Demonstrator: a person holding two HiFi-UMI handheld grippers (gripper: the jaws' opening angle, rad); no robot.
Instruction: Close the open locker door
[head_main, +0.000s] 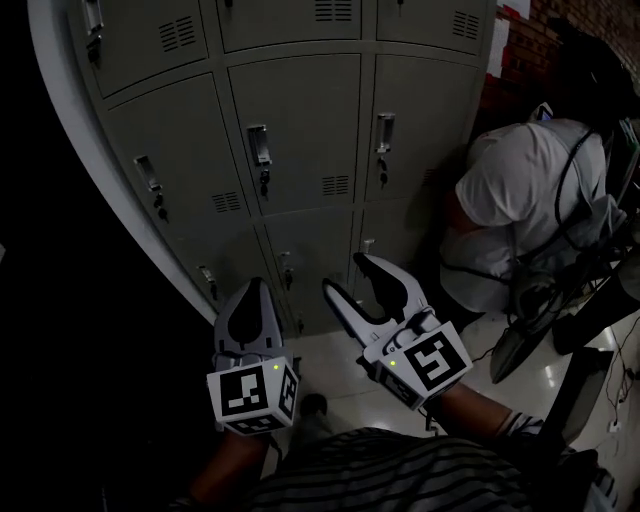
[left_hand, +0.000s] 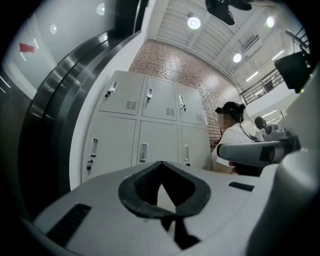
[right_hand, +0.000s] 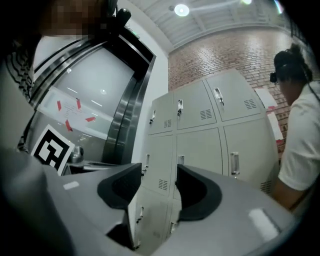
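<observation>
1. A grey locker bank (head_main: 300, 120) is seen standing straight ahead of both grippers. It is set against a brick wall (left_hand: 170, 60), with a curved pale frame (head_main: 70, 100) at its left edge.
2. Every locker door (head_main: 295, 100) in view is found lying flush in its frame. A door standing open cannot be made out in any view, so the contents are hidden throughout.
3. Each door is fitted with an upright handle (head_main: 259, 143) and a panel of vent slots (head_main: 336, 185). Something small appears to hang beneath some locks, but it is too small to be confirmed.
4. The left gripper (head_main: 252, 288) is held level and apart from the lockers. Its jaws are seen closed tip to tip, and nothing is caught in the hollow between the pads.
5. The right gripper (head_main: 346, 272) is held just beside the left, with its jaws spread apart. Only the locker fronts are seen through the gap, and nothing is held.
6. In the head view, the bottom row of doors is partly covered by both grippers.
7. The right-hand column is partly masked by a person in a white shirt (head_main: 520, 190), who is crouched close against it.
8. Equipment on the glossy floor (head_main: 330, 365) at the right edge is too dark to be identified.
</observation>
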